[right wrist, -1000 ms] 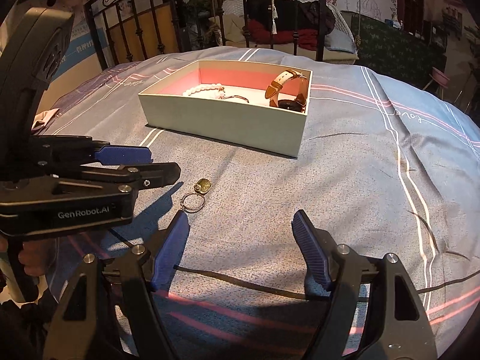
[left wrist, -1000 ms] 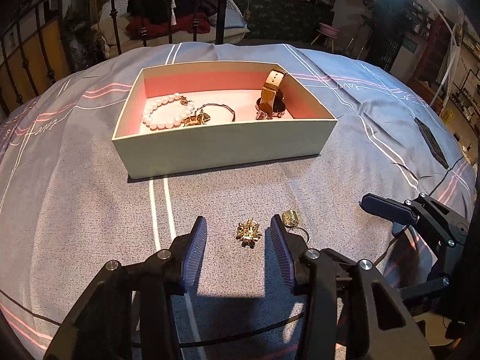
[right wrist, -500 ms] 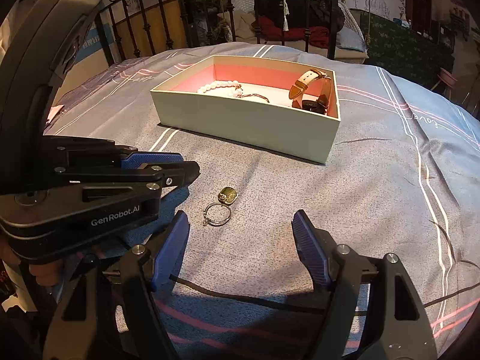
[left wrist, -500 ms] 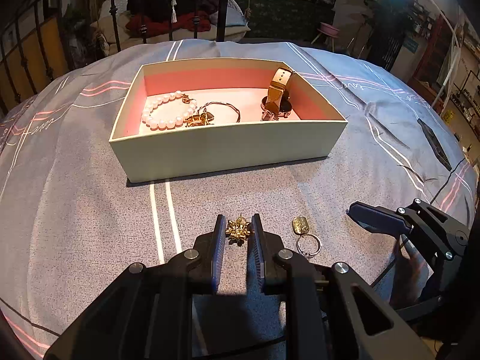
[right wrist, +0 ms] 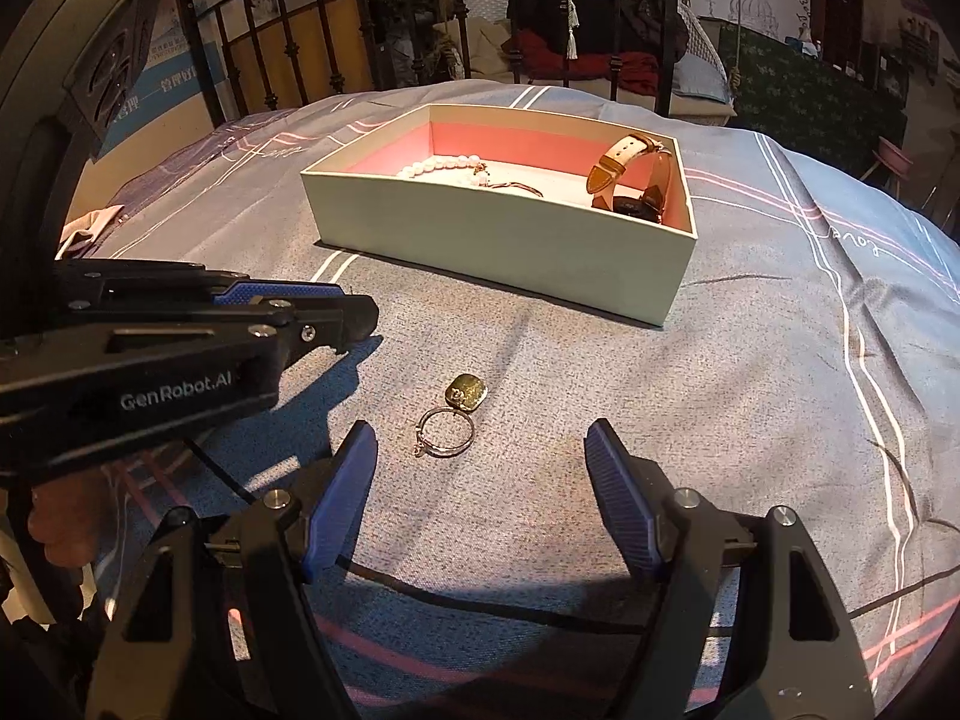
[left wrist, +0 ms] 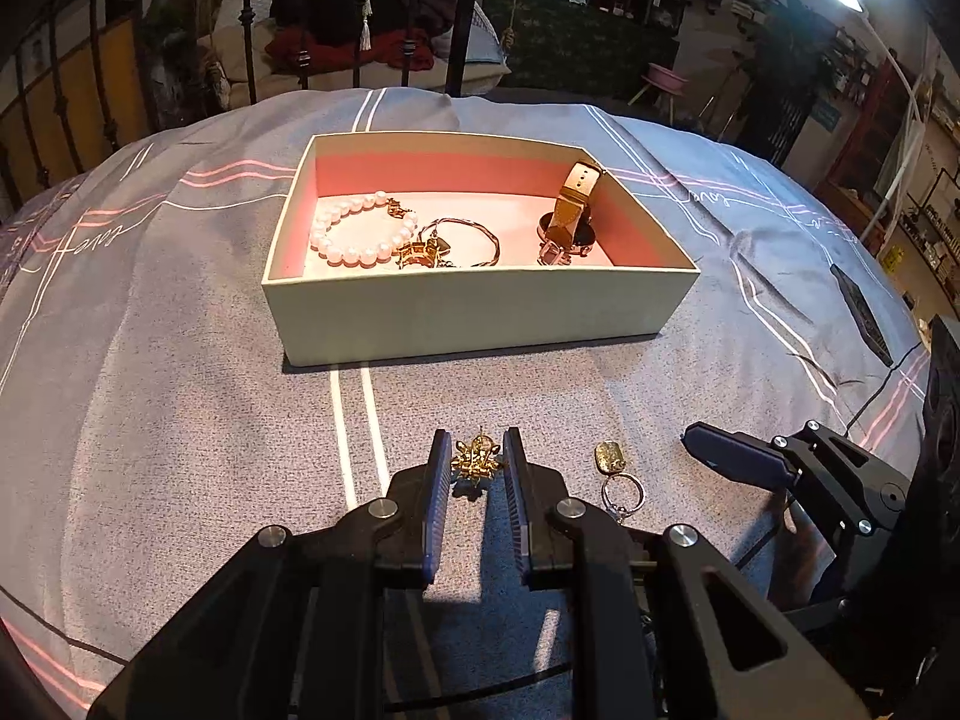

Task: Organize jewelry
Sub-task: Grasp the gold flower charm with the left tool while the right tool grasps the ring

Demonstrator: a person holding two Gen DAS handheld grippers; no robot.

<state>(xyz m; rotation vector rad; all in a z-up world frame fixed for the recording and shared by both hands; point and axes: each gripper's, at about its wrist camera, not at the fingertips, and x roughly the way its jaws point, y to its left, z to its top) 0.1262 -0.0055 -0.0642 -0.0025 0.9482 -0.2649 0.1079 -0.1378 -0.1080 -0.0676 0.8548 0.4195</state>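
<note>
Left wrist view: the left gripper (left wrist: 477, 468) has its blue ribbed pads pressed in on a small gold flower-shaped brooch (left wrist: 476, 461), pinching it at the very tips just off the grey striped bedspread (left wrist: 180, 420). Straight ahead along the fingers sits the pale green cardboard box with a pink lining (left wrist: 480, 312), its long side lying across the line of reach, so the coming move looks like a lift and a carry forward over the near wall. Inside lie a white pearl bracelet (left wrist: 360, 234), a thin silver bangle (left wrist: 474, 240) and a tan-strapped wristwatch (left wrist: 567, 216). Just right of the pinched brooch rests a gold tag on a silver key ring (left wrist: 615, 471) — between the two tools. Right wrist view: the right gripper (right wrist: 480, 462) stands spread wide with nothing between its pads, and the gold tag and ring lie just ahead of its left finger, nearer to this hand than the box — which lies further on, slightly right.
</note>
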